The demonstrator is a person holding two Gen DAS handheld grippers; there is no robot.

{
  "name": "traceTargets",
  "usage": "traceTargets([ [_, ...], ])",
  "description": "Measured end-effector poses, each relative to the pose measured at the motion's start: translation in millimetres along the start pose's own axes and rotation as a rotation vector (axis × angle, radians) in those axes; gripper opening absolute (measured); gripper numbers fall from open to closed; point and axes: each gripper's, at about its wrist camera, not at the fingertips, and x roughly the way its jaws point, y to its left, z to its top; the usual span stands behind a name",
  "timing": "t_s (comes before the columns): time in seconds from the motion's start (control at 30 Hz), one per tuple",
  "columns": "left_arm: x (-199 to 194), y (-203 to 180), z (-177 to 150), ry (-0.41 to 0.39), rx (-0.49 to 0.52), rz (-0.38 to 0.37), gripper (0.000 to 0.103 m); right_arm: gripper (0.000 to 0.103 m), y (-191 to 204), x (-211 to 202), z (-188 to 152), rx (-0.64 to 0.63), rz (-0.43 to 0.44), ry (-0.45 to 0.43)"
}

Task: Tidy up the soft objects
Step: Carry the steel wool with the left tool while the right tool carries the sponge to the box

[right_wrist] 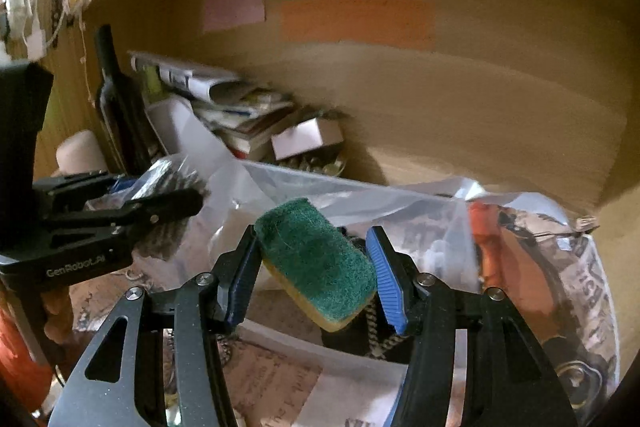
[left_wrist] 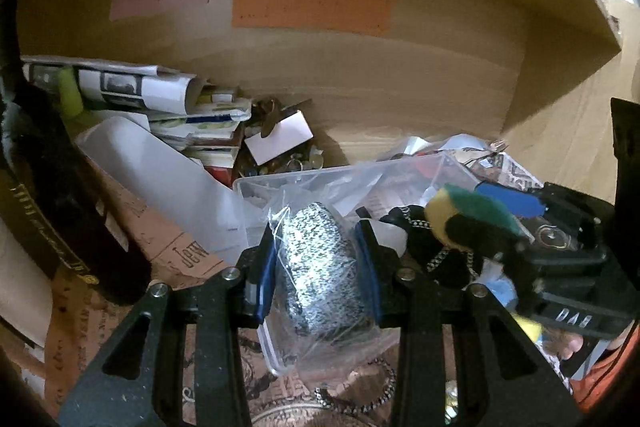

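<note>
Sponge point(right_wrist: 316, 263), a rectangular pad with a dark green, fuzzy scouring face over a yellow foam layer, sat tilted between the blue pads point(right_wrist: 386, 275) of the right gripper point(right_wrist: 316, 277). One pad pressed its left edge; on the right a narrow gap showed in this view, so whether both pads touched could not be told for certain, yet the sponge hung clear of what lay below. From the left wrist view the same sponge point(left_wrist: 468, 213) appeared to the right, green side up and yellow showing at its left end.

The left gripper point(left_wrist: 316, 263) was closed around a bagged scrubber point(left_wrist: 320, 267), a speckled black-and-white, wiry bundle wrapped in crinkled clear plastic, pinched on both sides by blue pads point(left_wrist: 266, 275). It was held over the near rim of a clear plastic bin point(left_wrist: 304, 179) filled with bags and papers.

Behind, a stack of booklets point(left_wrist: 204, 123) and a dark bottle point(right_wrist: 116, 99) stood against a cardboard wall point(left_wrist: 400, 75) bearing pink, green and orange paper strips point(left_wrist: 310, 9).
</note>
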Motion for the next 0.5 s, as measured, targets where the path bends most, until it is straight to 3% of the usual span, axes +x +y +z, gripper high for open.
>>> traceTargets([
  [0.3, 27, 3, -4, 0.072, -0.008, -0.018, 0.037, 0.052, 2, 32, -8, -0.040, 0.002, 0.110],
  [0.5, 21, 7, -5, 0.077, -0.032, -0.037, 0.055, 0.055, 3, 33, -10, -0.044, 0.011, 0.134],
])
